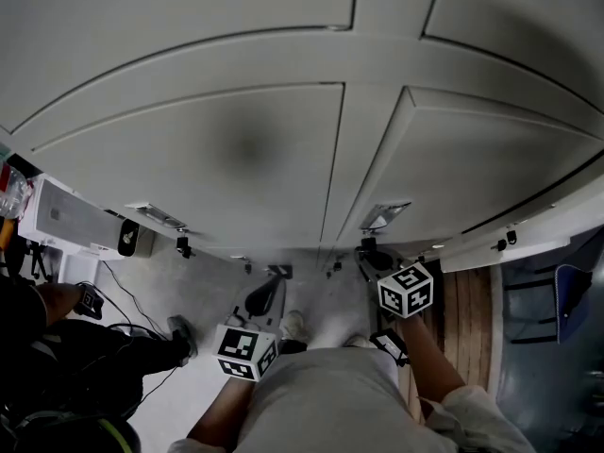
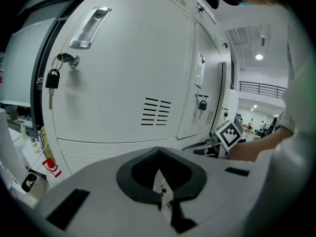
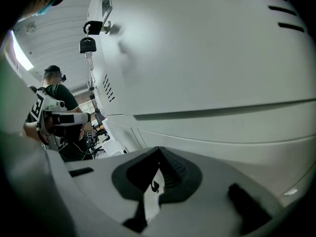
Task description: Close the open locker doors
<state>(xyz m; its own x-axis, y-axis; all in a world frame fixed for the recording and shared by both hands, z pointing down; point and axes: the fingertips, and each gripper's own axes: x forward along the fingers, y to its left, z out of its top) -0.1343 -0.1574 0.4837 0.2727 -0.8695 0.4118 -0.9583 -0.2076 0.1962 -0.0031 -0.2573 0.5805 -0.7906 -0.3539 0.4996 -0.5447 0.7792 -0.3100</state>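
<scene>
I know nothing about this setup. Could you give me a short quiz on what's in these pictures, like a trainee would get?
1. True or false: a key hangs from the lock of a locker door.
2. The left hand-held gripper holds: A a key; B nothing; C a door handle.
3. How many marker cubes show in the head view?
Key: 1 true; 2 B; 3 two.

A key [image 2: 51,80] hangs below the handle [image 2: 89,27] on the locker door [image 2: 133,68].
</scene>
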